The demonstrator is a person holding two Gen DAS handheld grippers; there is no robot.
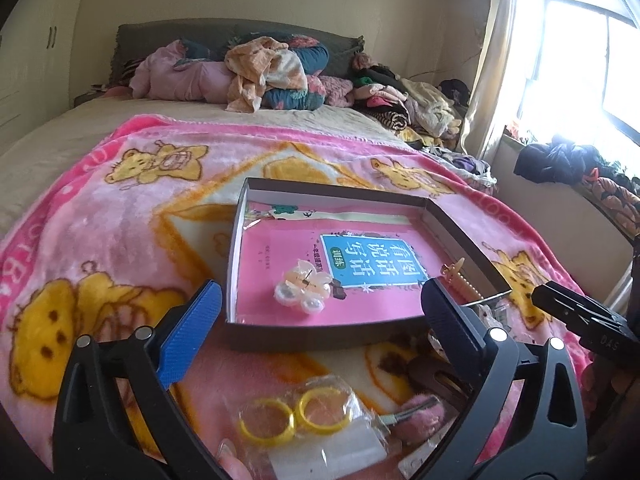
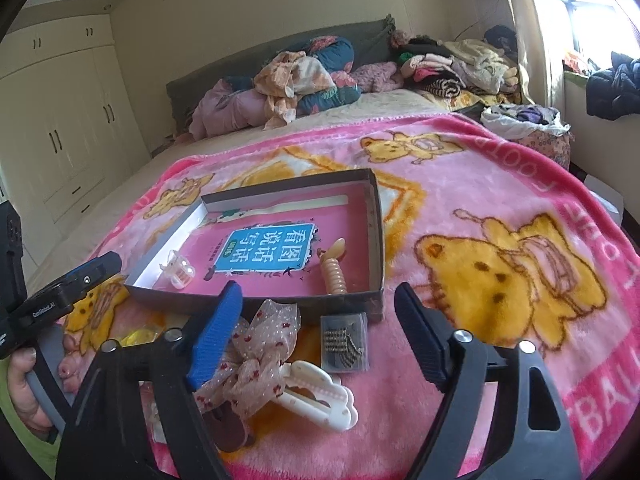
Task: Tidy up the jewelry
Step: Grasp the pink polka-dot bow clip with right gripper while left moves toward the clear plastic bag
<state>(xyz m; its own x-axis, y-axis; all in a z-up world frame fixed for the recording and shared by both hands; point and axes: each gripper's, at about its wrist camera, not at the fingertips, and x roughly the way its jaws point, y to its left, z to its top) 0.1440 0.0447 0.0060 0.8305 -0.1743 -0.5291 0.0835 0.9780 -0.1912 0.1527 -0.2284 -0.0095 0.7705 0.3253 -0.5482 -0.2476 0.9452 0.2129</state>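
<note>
A shallow grey box lies on the pink bear blanket with a pink book as its floor. Inside are a clear flower hair clip and a beige ribbed clip. My left gripper hovers wide open over the box's near edge, holding nothing. Below it lies a bag of yellow rings. My right gripper is open and holds nothing, in front of the box. Under it lie a dotted fabric bow, a white claw clip and a small clear case of dark pins.
A pink fuzzy clip lies near the rings. Piled bedding and clothes fill the head of the bed. A window ledge with dark clothing is at the right, wardrobes at the left. A hand holds the left gripper.
</note>
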